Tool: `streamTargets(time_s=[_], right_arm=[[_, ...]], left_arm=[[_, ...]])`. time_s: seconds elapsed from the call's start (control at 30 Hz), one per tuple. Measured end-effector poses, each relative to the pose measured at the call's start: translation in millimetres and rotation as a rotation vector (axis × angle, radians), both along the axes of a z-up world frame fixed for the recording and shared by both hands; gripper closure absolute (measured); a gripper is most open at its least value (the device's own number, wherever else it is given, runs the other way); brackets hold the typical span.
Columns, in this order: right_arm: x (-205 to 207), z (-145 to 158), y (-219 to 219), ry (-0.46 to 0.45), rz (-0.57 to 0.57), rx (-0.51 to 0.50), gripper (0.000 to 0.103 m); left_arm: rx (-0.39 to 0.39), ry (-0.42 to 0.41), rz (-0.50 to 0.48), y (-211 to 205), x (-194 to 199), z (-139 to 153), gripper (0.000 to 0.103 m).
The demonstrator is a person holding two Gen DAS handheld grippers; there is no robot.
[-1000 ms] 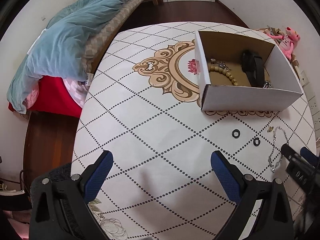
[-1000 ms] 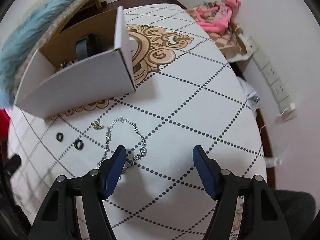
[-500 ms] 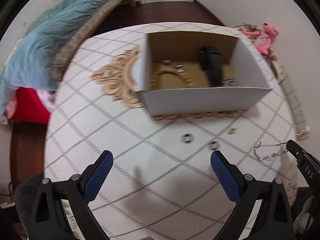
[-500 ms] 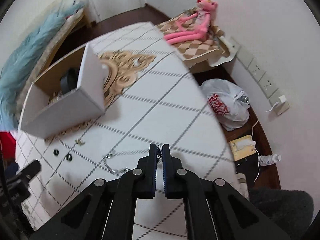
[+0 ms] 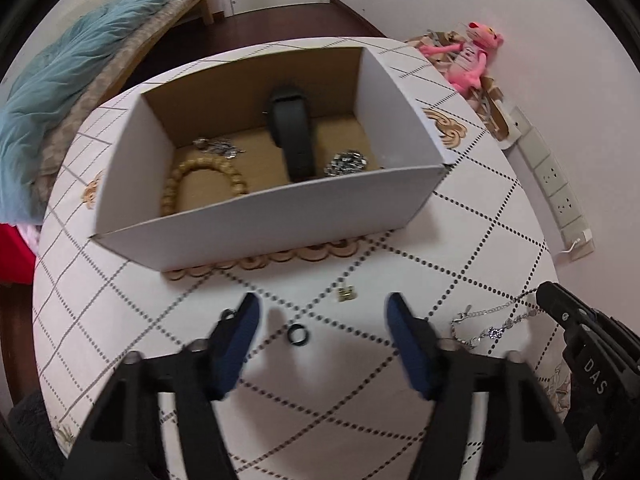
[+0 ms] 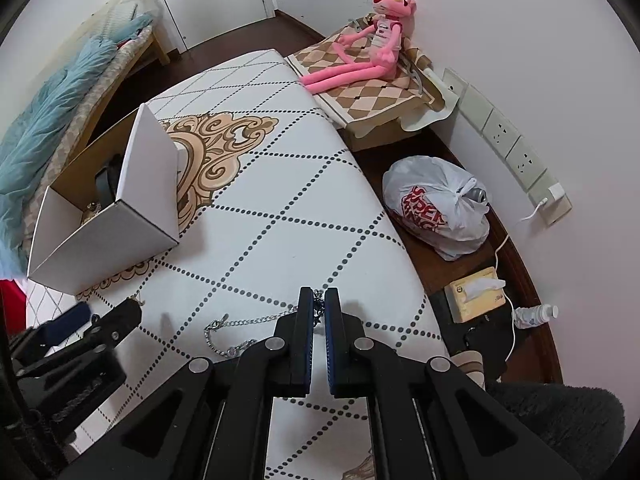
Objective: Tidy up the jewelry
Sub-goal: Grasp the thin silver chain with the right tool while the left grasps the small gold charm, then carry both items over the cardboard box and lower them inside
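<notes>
An open white cardboard box (image 5: 256, 216) stands on the patterned table and holds a wooden bead bracelet (image 5: 200, 178), a black band (image 5: 292, 136) and silver pieces (image 5: 346, 162). My left gripper (image 5: 322, 320) is open, low over a black ring (image 5: 299, 335); a small gold piece (image 5: 346, 293) lies just beyond. My right gripper (image 6: 318, 312) is shut on a silver chain bracelet (image 6: 240, 326), whose free end trails on the table; the chain also shows in the left wrist view (image 5: 488, 322). The box also shows in the right wrist view (image 6: 116, 224).
The table edge (image 6: 404, 248) drops off to the right, with a white plastic bag (image 6: 438, 206), a tissue box (image 6: 474, 294) and a pink plush toy (image 6: 368, 46) beyond it. A bed with a blue blanket (image 5: 60, 76) lies on the left.
My right gripper closed on the silver chain and moved right with it. My left gripper swung right and lower, narrowing its jaws over the black ring.
</notes>
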State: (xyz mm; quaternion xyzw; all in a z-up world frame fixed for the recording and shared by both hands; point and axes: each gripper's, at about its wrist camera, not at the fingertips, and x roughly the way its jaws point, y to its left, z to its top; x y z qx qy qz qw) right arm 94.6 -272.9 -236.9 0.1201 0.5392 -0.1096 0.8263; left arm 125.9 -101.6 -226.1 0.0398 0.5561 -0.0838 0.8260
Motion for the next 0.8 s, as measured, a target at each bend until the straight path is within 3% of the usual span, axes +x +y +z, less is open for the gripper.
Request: streamTargets(time_s=[0.13, 0.43, 0.8], right_arm=[[1, -1, -5, 0.001, -0.011, 0.004, 0.098], [1, -3, -7, 0.004, -0.022, 0.003, 0.098], [-2, 23, 8, -0.043, 0.038, 0.049, 0.098]], left_arm=[[-0.004, 0.018, -0.018, -8, 3, -8, 0.070], [-0.027, 0.002, -0.044, -12, 4, -10, 0.094], [-0.119, -0.033, -0.058, 1, -7, 17, 0.097]])
